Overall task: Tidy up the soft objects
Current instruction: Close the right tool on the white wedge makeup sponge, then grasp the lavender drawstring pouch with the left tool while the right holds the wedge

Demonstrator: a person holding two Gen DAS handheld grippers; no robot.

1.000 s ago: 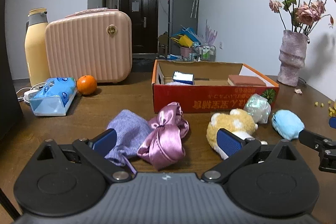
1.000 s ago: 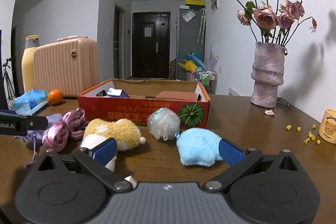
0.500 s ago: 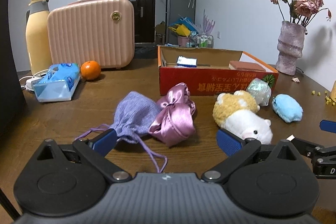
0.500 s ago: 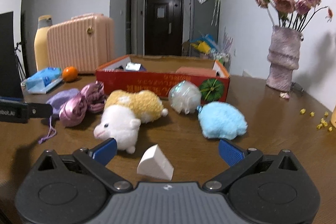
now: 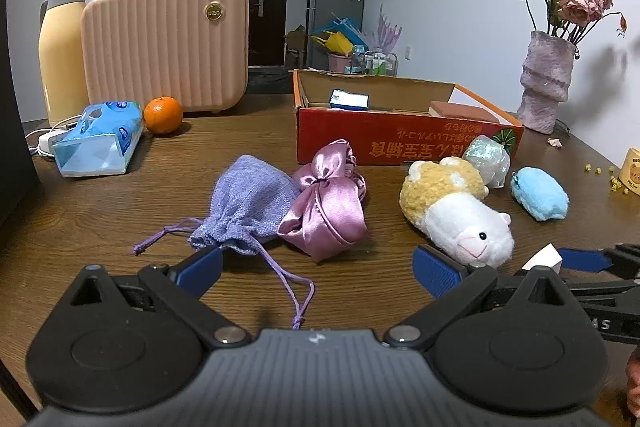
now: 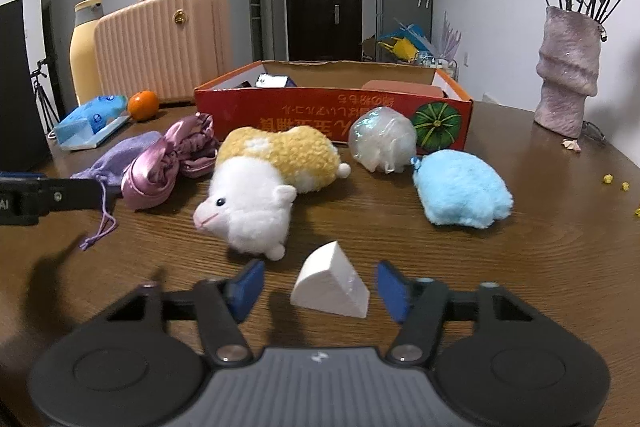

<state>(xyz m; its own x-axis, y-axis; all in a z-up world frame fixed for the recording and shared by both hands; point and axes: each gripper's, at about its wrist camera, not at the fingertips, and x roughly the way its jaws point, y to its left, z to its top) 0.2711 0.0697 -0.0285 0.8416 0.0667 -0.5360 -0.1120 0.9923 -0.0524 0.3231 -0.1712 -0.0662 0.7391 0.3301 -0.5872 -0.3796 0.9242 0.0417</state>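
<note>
Soft things lie on the wooden table before a red cardboard box [image 5: 404,143] [image 6: 304,115]: a lilac drawstring pouch [image 5: 248,203] [image 6: 120,159], a pink satin bundle [image 5: 328,203] [image 6: 160,167], a yellow-and-white plush hamster [image 5: 456,207] [image 6: 264,187], a pale shiny ball [image 5: 486,159] [image 6: 380,143] and a blue plush [image 5: 540,193] [image 6: 460,189]. A white sponge wedge [image 6: 332,287] [image 5: 542,257] lies between the open jaws of my right gripper [image 6: 320,287], untouched. My left gripper [image 5: 316,269] is open and empty, just short of the pouch.
A pink ribbed case [image 5: 164,43], a yellow flask [image 5: 62,47], an orange [image 5: 162,115] and a blue tissue pack [image 5: 100,139] stand at the back left. A vase of dried roses [image 5: 546,83] stands at the back right, with a small cup [image 5: 632,177] and yellow crumbs nearby.
Both grippers have drawn back toward the near edge. The right gripper's jaws have narrowed and now flank the white wedge. The left gripper stays wide open.
</note>
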